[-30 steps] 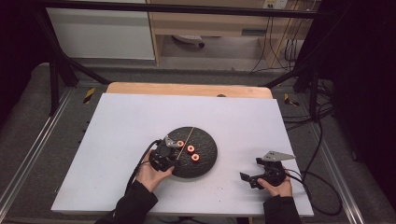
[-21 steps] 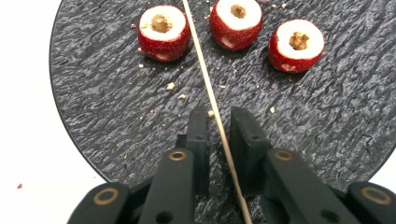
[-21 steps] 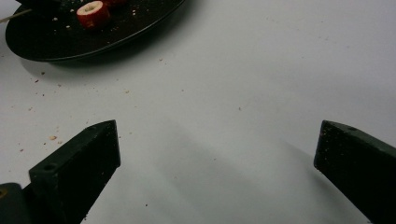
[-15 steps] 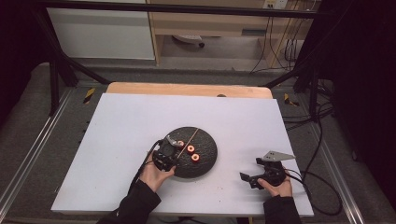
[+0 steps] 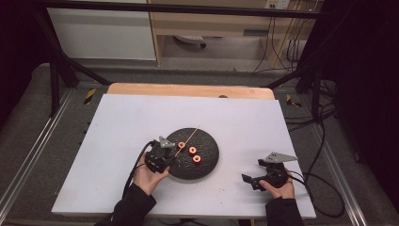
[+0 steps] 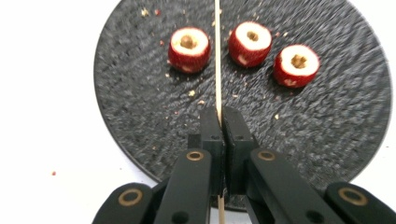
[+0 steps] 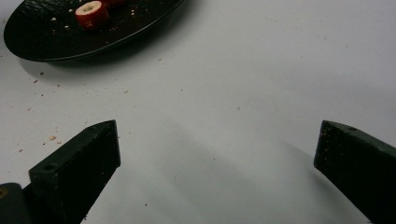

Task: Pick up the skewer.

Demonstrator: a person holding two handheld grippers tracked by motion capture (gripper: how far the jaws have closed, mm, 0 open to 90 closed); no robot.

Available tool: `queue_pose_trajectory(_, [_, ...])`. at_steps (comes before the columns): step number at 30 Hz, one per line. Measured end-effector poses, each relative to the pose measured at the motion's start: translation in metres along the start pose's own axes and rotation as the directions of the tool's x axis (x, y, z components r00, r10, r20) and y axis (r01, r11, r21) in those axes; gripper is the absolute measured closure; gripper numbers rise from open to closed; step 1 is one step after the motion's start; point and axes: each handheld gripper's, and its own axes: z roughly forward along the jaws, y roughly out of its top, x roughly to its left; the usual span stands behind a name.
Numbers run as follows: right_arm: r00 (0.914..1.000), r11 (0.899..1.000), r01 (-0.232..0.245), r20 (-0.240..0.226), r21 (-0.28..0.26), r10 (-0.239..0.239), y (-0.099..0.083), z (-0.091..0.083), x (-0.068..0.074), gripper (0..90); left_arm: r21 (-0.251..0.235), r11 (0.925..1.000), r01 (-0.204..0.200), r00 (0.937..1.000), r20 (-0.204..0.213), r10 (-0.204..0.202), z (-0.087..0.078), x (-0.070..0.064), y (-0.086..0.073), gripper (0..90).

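Observation:
A black round plate (image 5: 207,162) lies on the white table and carries three red fruit pieces (image 5: 192,150) with hollowed cores. My left gripper (image 5: 170,150) is at the plate's left edge, shut on a thin wooden skewer (image 5: 188,137) that points across the plate. In the left gripper view the skewer (image 6: 217,56) runs straight up from the closed jaws, between the left fruit piece (image 6: 188,43) and the middle one (image 6: 250,37); a third piece (image 6: 296,59) lies to the right. My right gripper (image 5: 252,171) rests open on the table, right of the plate, holding nothing.
In the right gripper view the plate's rim (image 7: 140,29) and one fruit piece (image 7: 91,13) sit at the top left, with crumbs scattered on the white table (image 7: 224,84). Cables trail from both grippers. A wooden edge (image 5: 188,89) borders the table's far side.
My left gripper has drifted slightly left and toward the person with the skewer still in it. The right gripper has stayed put.

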Motion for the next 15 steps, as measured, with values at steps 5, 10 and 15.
queue_pose_trajectory(5, [1.0,1.0,-0.003,0.002,0.003,0.003,0.0,0.0,0.0,1.0,-0.066,0.9976,-0.019,0.9992,0.033,0.021,-0.011,0.011,-0.011,88.1])
queue_pose_trajectory(10, [1.0,1.0,-0.007,0.004,0.006,0.007,0.0,0.001,0.0,1.1,-0.12,0.9927,-0.008,0.9972,0.072,0.017,-0.019,0.021,-0.025,88.1])
queue_pose_trajectory(15, [0.9999,1.0,-0.014,0.002,0.011,0.014,0.0,0.001,0.0,1.3,-0.158,0.9874,0.003,0.9955,0.094,0.012,-0.027,0.032,-0.042,88.1])
